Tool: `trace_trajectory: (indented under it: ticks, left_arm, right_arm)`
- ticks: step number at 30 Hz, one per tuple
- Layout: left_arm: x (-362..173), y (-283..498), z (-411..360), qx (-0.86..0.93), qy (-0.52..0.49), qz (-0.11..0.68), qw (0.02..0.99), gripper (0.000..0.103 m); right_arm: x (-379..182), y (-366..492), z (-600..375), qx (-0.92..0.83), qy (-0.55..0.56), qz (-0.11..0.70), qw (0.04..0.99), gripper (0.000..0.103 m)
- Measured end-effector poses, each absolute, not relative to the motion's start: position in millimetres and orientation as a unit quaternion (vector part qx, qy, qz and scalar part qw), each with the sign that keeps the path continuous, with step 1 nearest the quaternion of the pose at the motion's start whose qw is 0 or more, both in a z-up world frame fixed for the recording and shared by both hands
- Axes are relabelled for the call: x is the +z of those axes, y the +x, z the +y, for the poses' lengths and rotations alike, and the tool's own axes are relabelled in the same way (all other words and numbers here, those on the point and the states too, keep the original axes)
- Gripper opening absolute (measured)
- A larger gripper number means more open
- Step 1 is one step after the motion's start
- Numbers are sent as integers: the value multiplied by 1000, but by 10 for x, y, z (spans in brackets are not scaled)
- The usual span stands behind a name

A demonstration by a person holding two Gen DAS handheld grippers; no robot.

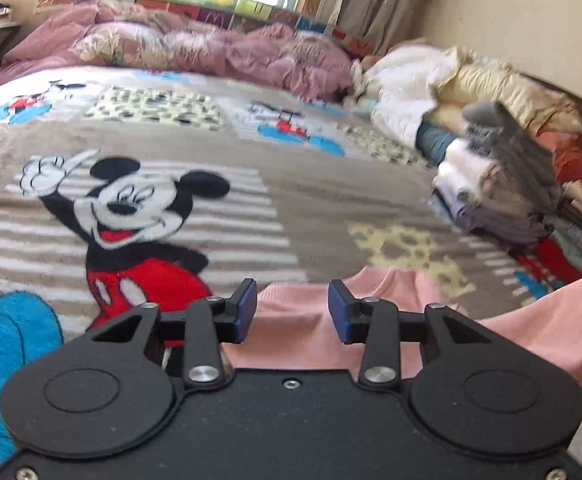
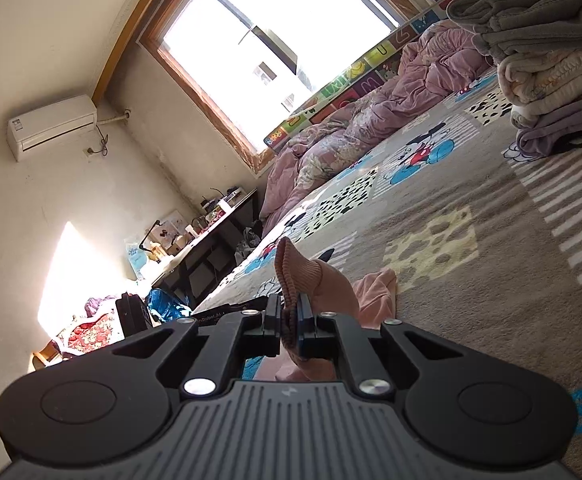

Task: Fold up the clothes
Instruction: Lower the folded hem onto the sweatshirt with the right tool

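A pink knit garment [image 1: 387, 292] lies on the cartoon-mouse blanket [image 1: 331, 208] that covers the bed. My left gripper [image 1: 293, 312] hovers over the near edge of the garment. It is open, with its blue pads apart and the pink cloth showing in the gap below them. In the right wrist view, which is rolled to one side, my right gripper [image 2: 289, 316] is shut on a ribbed hem of the pink garment [image 2: 331, 280]. The hem is lifted off the blanket [image 2: 471, 300] and the cloth trails down behind it.
A stack of folded clothes [image 1: 503, 184] with a grey piece on top stands at the right of the bed [image 2: 551, 60]. A rumpled pink duvet [image 1: 211, 48] lies along the far side under the window. Piled bedding [image 1: 451, 76] fills the far right corner. A cluttered desk [image 2: 211, 232] stands beside the bed.
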State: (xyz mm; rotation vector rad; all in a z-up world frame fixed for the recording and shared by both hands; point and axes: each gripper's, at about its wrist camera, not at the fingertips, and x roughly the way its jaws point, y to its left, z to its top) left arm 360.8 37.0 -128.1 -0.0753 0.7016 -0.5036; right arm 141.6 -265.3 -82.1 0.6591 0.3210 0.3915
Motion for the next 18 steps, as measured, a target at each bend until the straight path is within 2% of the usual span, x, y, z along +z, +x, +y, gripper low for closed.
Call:
trace_trajectory:
  ticks: [1, 4, 10, 11, 12, 18]
  left_arm:
    - [-1338, 3635, 354, -230, -34, 347, 908, 29]
    - [-1251, 3627, 486, -245, -88, 333, 906, 29]
    - [-1197, 3613, 903, -300, -226, 360, 854, 32]
    - [-1227, 3610, 975, -315, -263, 370, 833, 40]
    - [-1268, 3615, 1028, -335, -300, 381, 807, 44]
    - [-1390, 3576, 1166, -370, -402, 398, 737, 53]
  right_arm:
    - [-775, 1419, -2624, 192, 310, 155, 918, 10]
    - [-547, 1384, -2452, 215, 246, 153, 933, 10]
    - [-163, 1207, -1876, 303, 44, 172, 936, 9]
    - [-135, 1163, -1757, 316, 9, 176, 932, 9]
    - [-121, 1127, -1670, 325, -14, 179, 929, 9]
    - [-137, 853, -1124, 386, -148, 191, 890, 9]
